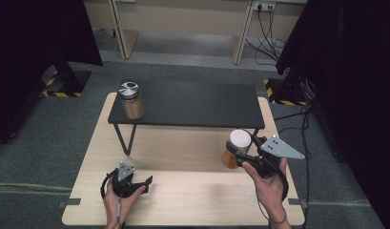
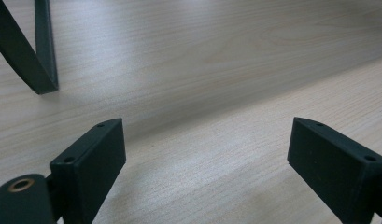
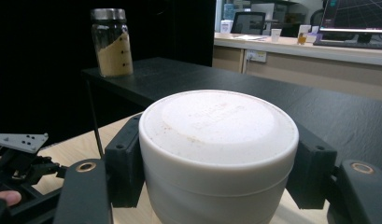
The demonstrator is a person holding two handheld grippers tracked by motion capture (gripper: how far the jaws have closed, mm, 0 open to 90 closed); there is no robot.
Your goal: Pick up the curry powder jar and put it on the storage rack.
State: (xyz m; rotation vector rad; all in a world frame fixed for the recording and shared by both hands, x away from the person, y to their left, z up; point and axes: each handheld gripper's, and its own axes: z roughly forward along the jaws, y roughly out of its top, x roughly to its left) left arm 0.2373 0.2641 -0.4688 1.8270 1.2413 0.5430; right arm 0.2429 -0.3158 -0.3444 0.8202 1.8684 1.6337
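This looks like a research lab fitted out for recording; the light wooden worktop (image 1: 183, 191) stands on grey carpet (image 1: 35, 143) between black curtains (image 1: 354, 71), with yellow-and-black hazard tape (image 1: 59, 94) marking stand feet on the floor just left of it and cables (image 1: 304, 124) trailing along its right side. Beyond the worktop, office desks run along the far wall; one bears a wall-style socket (image 1: 263, 6) with plugs, and another carries a lit monitor (image 3: 357, 21) showing a grid, with a chair (image 3: 247, 21) near it.

left fingers (image 2: 90, 172) apart, right fingers (image 3: 125, 163) clamped
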